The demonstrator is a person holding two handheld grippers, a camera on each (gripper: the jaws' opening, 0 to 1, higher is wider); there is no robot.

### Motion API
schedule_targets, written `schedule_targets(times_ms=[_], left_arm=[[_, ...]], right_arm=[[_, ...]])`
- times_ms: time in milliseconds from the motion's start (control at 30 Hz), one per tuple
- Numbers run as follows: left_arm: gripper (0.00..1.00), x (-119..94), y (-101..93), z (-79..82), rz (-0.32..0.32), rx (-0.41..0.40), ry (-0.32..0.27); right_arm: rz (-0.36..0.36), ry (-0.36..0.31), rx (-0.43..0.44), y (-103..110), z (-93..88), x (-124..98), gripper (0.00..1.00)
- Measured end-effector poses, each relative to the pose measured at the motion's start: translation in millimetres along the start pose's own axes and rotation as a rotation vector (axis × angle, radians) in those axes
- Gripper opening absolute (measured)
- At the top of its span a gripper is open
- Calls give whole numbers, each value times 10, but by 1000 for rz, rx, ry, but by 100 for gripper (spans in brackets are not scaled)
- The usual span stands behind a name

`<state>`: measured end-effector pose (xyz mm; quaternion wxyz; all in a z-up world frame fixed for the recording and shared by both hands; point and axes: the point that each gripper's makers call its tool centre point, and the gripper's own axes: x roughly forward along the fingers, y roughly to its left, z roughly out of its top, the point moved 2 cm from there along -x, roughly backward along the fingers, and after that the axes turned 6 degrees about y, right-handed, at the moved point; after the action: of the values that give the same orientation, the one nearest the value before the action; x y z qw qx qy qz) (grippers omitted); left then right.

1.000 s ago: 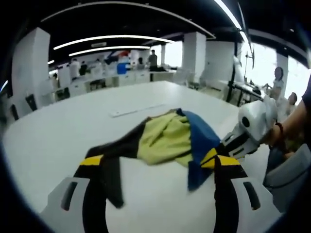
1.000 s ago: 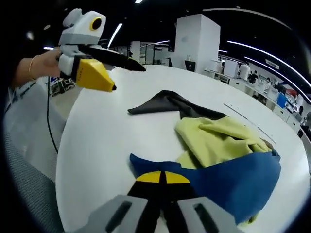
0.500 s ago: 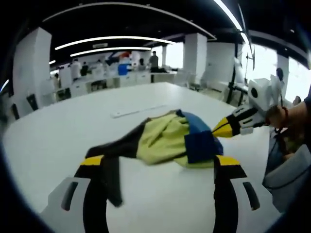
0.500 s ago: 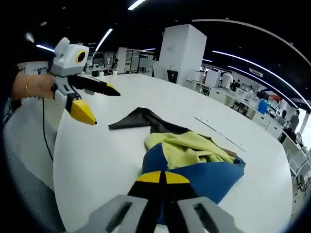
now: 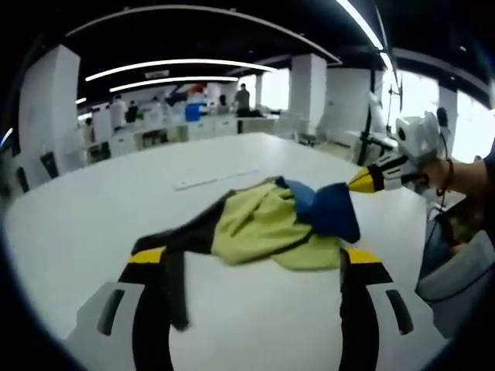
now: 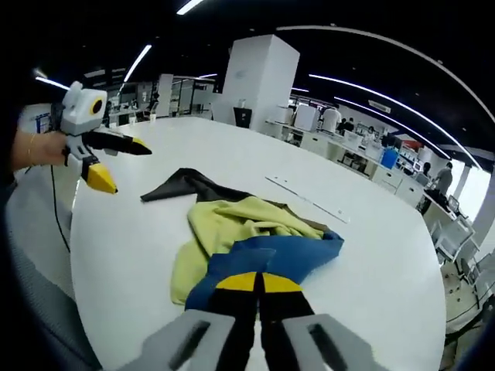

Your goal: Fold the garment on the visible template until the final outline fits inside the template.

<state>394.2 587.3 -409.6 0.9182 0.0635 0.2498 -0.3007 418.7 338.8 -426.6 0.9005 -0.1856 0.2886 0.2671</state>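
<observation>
The garment (image 5: 259,224) lies crumpled on the white table (image 5: 100,201); it has a yellow-green body, a blue part (image 5: 332,212) and a black sleeve (image 5: 179,243). My right gripper (image 6: 255,282) is shut on the blue part (image 6: 271,259) and holds it raised over the yellow cloth (image 6: 220,228). In the left gripper view the right gripper (image 5: 357,183) comes in from the right with the blue cloth hanging from its tip. My left gripper (image 5: 255,259) is open and holds nothing, its jaws wide apart near the black sleeve. The right gripper view has the left gripper (image 6: 128,166) hovering at the table's edge.
A thin pale strip (image 6: 305,199) lies on the table beyond the garment. A hand (image 6: 31,147) holds the left gripper. Desks, white pillars and several people stand far behind. The table edge (image 6: 77,255) runs close on the near side.
My right gripper has carried the blue part up and across the yellow cloth, away from the near edge. My left gripper has stayed open and barely moved.
</observation>
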Motion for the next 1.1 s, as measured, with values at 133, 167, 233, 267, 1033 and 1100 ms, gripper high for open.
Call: schedule_targets(times_ms=[133,167,233,267,1033,1100], left_arm=[[86,13,-18,0,-5,-1,-2],[86,16,-24,-5,-6,1,1],[86,16,-30,-9,-8,2,3],[86,17,-30,-15,-10,3,2],[85,-40,-171,-37,-30,28,17],[85,-49,-184,-38,-32,27,16]], right_arm=[[-40,12,21,-182,-74,-66,0],[-57,15,26,-260,-98,-96,0],[-79,24,27,-345,-129,-145,0],[-94,29,29,-403,-153,-177,0],[-270,187,133,-1366,-963,-505,0],[-282,205,128,-1430,-1044,-529,0]])
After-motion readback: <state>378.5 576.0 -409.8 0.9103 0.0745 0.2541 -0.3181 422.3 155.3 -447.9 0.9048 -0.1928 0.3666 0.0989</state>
